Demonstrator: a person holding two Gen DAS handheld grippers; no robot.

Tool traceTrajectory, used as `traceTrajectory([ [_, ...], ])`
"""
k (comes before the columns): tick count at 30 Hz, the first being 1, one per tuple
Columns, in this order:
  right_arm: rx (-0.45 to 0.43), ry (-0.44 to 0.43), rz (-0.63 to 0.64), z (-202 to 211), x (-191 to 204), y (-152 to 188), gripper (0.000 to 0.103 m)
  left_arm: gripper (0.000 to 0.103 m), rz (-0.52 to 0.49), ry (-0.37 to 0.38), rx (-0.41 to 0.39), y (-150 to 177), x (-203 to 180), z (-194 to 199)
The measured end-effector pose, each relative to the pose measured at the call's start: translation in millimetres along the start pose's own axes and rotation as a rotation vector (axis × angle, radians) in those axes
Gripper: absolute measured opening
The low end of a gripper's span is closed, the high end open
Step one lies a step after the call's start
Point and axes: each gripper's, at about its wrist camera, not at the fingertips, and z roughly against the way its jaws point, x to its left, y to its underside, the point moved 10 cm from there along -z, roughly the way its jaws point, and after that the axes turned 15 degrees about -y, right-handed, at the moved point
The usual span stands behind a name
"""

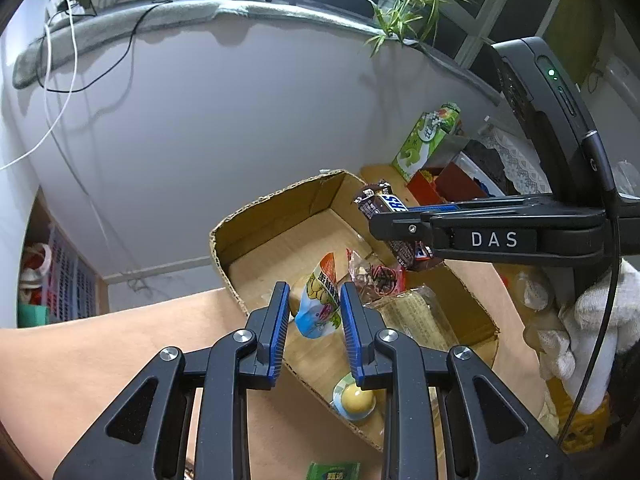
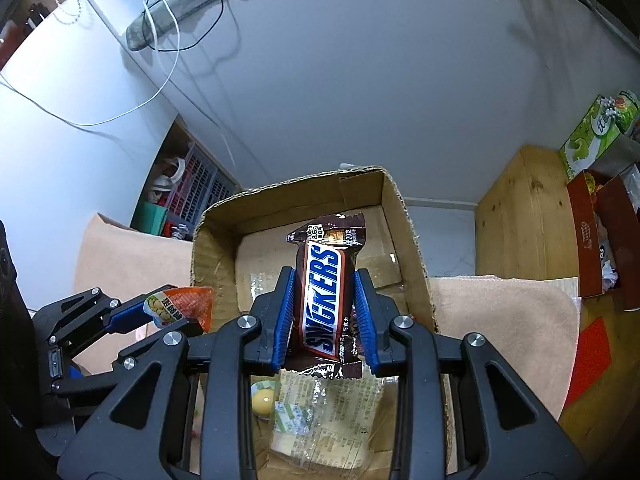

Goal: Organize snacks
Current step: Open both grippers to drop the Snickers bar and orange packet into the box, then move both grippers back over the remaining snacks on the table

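My left gripper [image 1: 314, 308] is shut on a small snack pouch [image 1: 320, 300] with an orange top and holds it above the open cardboard box [image 1: 256, 216]. My right gripper [image 2: 325, 312] is shut on a brown Snickers bar [image 2: 325, 288] and holds it over the same box [image 2: 404, 220]. In the left wrist view the right gripper [image 1: 384, 220] comes in from the right with the Snickers bar [image 1: 380, 200]. In the right wrist view the left gripper [image 2: 160, 316] shows at the left with the pouch [image 2: 180, 306]. In the box lie a clear wrapped cake [image 2: 324, 420], a yellow jelly cup [image 1: 354, 396] and a red-wrapped snack [image 1: 376, 276].
The box stands on a beige cloth [image 1: 120, 352]. A green packet [image 1: 334, 471] lies near the front edge. A green tissue box [image 1: 428, 140] and a red box [image 2: 600, 236] stand at the right on a wooden surface [image 2: 520, 216]. A grey wall with hanging cables [image 1: 60, 80] is behind.
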Motion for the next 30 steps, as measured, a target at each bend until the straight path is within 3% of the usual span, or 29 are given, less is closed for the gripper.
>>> traceTrajectory([
  [1, -0.002, 0.008, -0.005, 1, -1, 0, 0.039, 0.026, 0.002, 0.002, 0.01, 0, 0, -1],
  [2, -0.01, 0.021, -0.007, 2, -2, -1, 0.058, 0.035, 0.005, 0.006, 0.031, 2, -1, -3],
  [3, -0.021, 0.03, -0.005, 4, -2, -1, 0.069, 0.045, 0.007, 0.0, 0.036, 2, -1, -5],
  [4, -0.034, 0.037, 0.002, 7, -2, -2, 0.077, 0.048, 0.011, -0.009, 0.032, 2, 0, -4],
  [18, -0.056, 0.017, 0.014, 23, 16, 8, 0.077, 0.049, 0.013, -0.018, -0.009, 4, 8, 20],
  [30, -0.069, -0.057, 0.088, 48, 63, 51, 0.077, 0.049, 0.058, -0.062, -0.046, 31, 57, 71],
])
